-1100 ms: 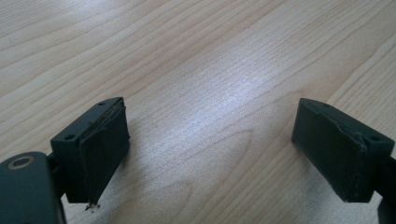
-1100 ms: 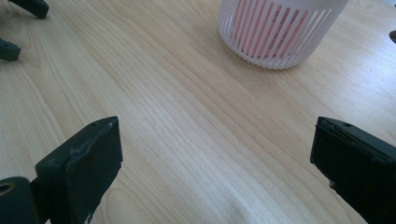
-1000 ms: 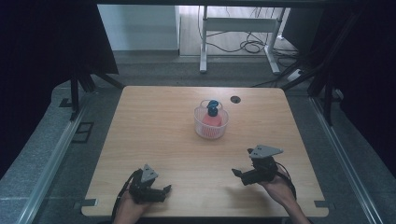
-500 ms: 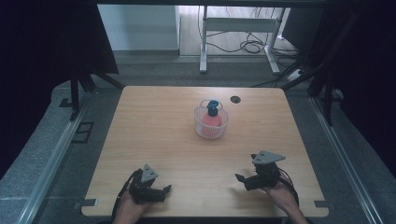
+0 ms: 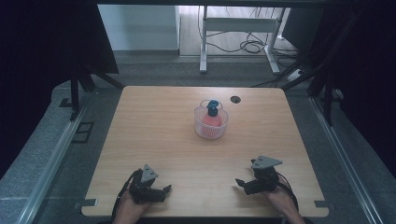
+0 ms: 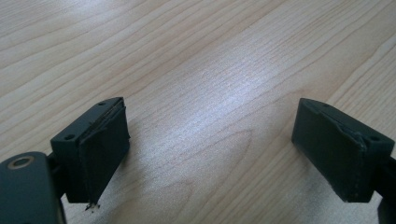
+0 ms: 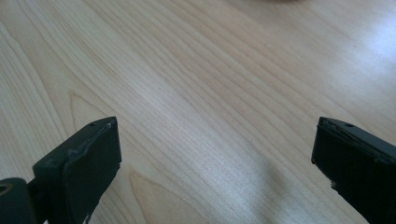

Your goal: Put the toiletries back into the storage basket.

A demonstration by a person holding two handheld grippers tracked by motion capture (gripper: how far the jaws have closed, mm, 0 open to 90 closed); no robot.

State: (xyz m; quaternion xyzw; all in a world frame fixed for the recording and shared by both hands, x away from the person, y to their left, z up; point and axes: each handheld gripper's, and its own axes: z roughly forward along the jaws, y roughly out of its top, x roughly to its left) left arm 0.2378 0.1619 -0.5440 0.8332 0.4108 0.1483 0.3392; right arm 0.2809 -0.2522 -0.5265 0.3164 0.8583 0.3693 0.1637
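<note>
A pink bottle with a blue cap [image 5: 212,115] stood upright inside a clear, ribbed plastic cup [image 5: 211,129] near the middle of the wooden table [image 5: 154,135], toward its far side, apparently set there as the thing to be worked on. Both tools rested at the near edge, well apart from it, in what looked like a waiting position. The left gripper [image 5: 161,190] had its jaws spread wide over bare wood, holding nothing. The right gripper [image 5: 241,184] was likewise wide open and empty.
</note>
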